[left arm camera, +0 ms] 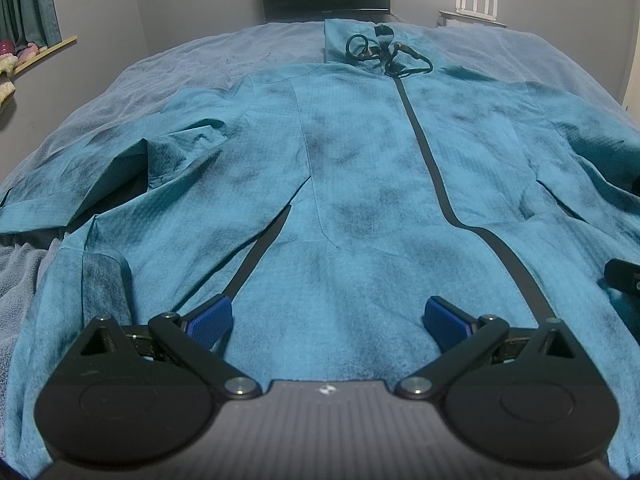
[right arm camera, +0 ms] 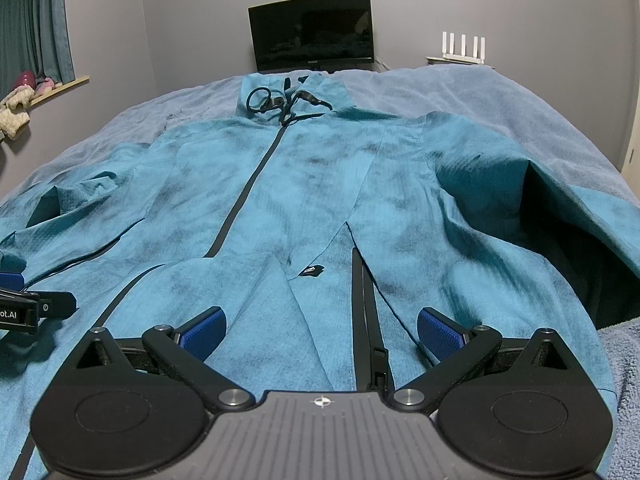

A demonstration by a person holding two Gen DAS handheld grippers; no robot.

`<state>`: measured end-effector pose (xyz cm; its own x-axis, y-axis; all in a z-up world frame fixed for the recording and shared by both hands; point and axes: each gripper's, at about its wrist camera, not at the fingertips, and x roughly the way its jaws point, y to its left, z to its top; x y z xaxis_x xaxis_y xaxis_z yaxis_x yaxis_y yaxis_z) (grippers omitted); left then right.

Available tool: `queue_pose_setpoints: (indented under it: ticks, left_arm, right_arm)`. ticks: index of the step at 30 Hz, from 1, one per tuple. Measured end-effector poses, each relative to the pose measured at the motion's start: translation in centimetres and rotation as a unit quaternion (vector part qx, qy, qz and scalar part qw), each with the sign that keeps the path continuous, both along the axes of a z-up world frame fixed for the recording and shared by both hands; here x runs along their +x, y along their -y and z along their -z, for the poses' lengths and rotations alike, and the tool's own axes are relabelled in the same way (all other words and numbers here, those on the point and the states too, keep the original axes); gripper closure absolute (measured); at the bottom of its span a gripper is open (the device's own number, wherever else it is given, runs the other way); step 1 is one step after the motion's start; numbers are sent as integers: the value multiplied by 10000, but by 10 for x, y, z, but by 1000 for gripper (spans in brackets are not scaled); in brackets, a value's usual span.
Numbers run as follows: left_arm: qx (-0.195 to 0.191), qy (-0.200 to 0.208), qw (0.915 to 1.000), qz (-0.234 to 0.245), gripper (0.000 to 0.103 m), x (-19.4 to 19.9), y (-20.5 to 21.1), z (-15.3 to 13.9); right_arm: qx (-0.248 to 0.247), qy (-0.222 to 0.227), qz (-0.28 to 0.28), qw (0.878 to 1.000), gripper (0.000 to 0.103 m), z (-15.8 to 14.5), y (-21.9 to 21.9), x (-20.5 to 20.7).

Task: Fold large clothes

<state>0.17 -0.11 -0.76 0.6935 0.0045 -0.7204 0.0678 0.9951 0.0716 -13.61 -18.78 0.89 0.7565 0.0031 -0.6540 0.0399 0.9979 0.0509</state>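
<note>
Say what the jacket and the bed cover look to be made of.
Jacket: thin, matte synthetic weave, probably; fine grid texture, crisp creases, flat taped zip. Bed cover: soft, fuzzy terry or fleece, judging by its nubbly pile.

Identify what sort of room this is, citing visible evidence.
Probably a bedroom: a teal zip-up jacket lies on a bed covered by a blue fleecy blanket, with a black flat monitor and teal window curtains behind.

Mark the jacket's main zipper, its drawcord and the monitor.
main zipper (left arm camera: 424, 148), left wrist view, mid-length of the dark strip.
drawcord (right arm camera: 260, 100), right wrist view, the left loop.
monitor (right arm camera: 312, 32), right wrist view, screen centre.
</note>
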Motion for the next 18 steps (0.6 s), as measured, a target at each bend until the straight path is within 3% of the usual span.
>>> queue_pose_setpoints:
  ticks: [18]
  left_arm:
    - [-48,107,9999,-67,0,-3,-3,-4]
  right_arm:
    - [78,85,62,9999,0,-6,2,-2]
